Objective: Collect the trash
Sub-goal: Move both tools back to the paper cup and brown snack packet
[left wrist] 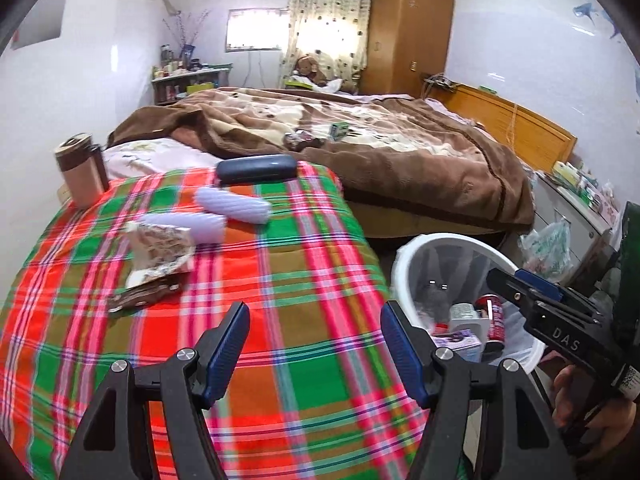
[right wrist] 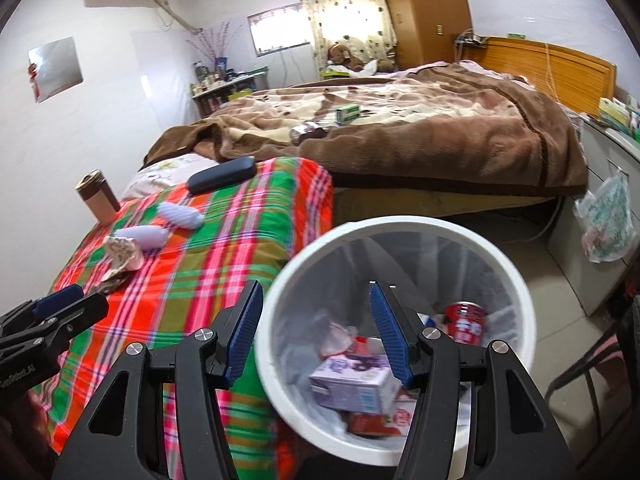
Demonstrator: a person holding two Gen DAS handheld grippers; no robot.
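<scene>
Both our claws, left gripper (left wrist: 314, 346) and right gripper (right wrist: 316, 334), are spread and empty, crumpled wrapper (left wrist: 160, 250) far left from bin (left wrist: 404, 256); it could slip out.

Brown blanket (left wrist: 360, 132) rumpled over bed; wooden wardrobe (left wrist: 412, 28) behind. Dark glasses case (left wrist: 256, 169) at far edge of plaid cloth (left wrist: 280, 320); brown tumbler (left wrist: 82, 172) upright, left.

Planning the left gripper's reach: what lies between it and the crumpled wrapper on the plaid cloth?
Only bare plaid cloth between the open left gripper and the crumpled wrapper, seen in the left wrist view.
</scene>
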